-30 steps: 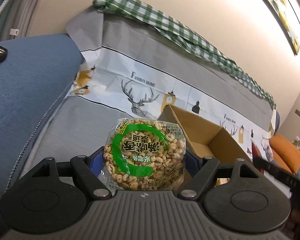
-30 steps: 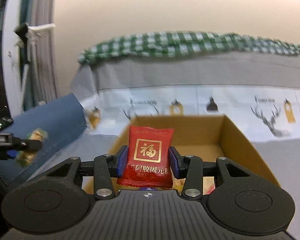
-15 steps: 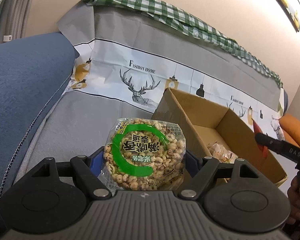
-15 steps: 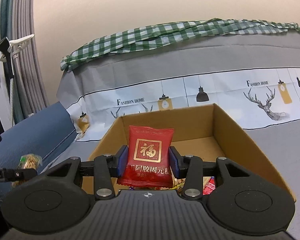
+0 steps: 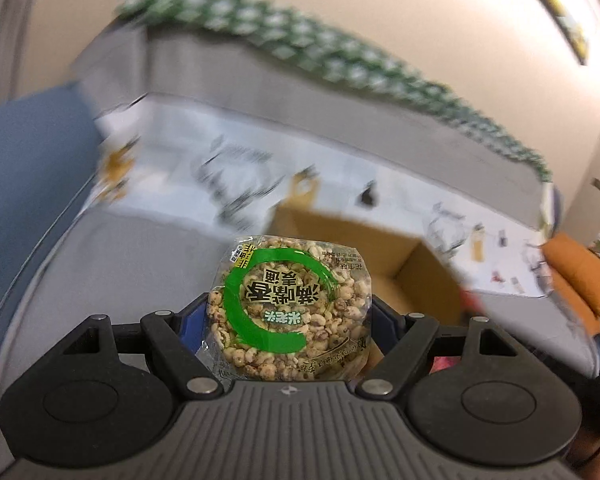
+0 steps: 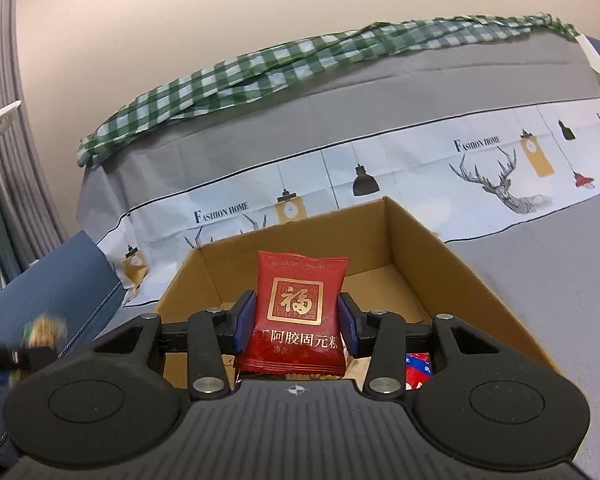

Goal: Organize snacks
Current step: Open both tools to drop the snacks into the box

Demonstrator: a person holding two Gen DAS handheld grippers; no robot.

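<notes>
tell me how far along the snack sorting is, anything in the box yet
Partly done: a few snacks, one a red and blue pack, already lie in the cardboard box. In hand: the right gripper holds a red packet over the box, and the left gripper holds a puffed rice cake just short of it. Left: drop both in.

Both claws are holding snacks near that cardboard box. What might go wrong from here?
The left gripper holds the puffed-grain pack short of the cardboard box, and its view is blurred; released now, the pack would likely miss. The right gripper pinches the red packet only by its side edges, so it might slip free.
</notes>
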